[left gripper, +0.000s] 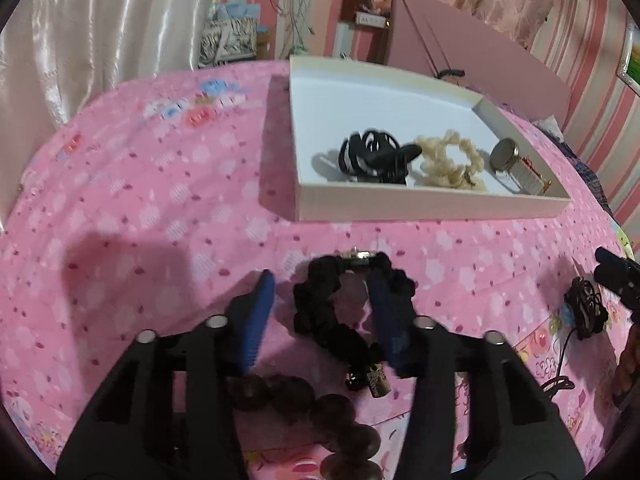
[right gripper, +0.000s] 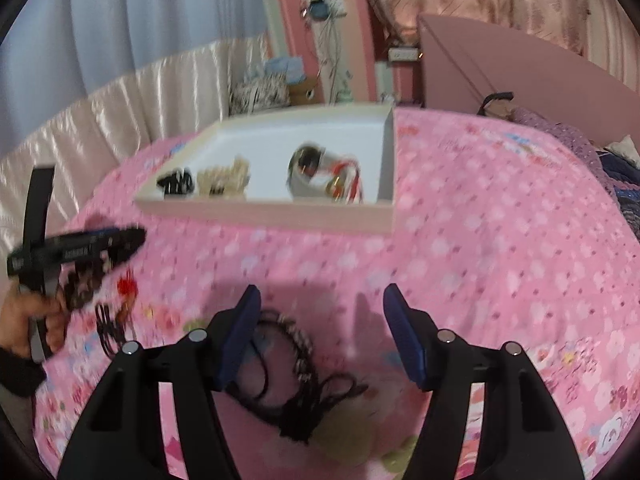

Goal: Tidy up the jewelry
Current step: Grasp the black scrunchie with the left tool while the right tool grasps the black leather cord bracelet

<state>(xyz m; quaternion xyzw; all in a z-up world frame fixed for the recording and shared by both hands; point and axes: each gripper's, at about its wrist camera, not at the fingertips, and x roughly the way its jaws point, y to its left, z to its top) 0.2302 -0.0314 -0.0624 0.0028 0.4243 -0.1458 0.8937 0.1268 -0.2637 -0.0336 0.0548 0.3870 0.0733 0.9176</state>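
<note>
In the left wrist view my left gripper (left gripper: 320, 280) is low over the pink bedsheet, around a black scrunchie (left gripper: 320, 320) with small metal charms. Its right finger stands inside the scrunchie's ring and its left finger (left gripper: 260, 308) just outside. The pads are not pressing on the fabric. A string of brown beads (left gripper: 332, 412) lies under the gripper's body. In the right wrist view my right gripper (right gripper: 320, 300) is open above a black corded bracelet (right gripper: 296, 364), which lies by its left finger. The white box (left gripper: 400, 204) ahead holds a black claw clip (left gripper: 372, 156), a cream scrunchie (left gripper: 448, 160) and a small jar (left gripper: 516, 164).
A pink board (left gripper: 460, 60) leans behind the box. Black cords and a red tassel (right gripper: 128, 288) lie on the sheet below the left gripper as the right wrist view shows it, held by a hand (right gripper: 28, 320). A satin curtain hangs past the bed's far edge.
</note>
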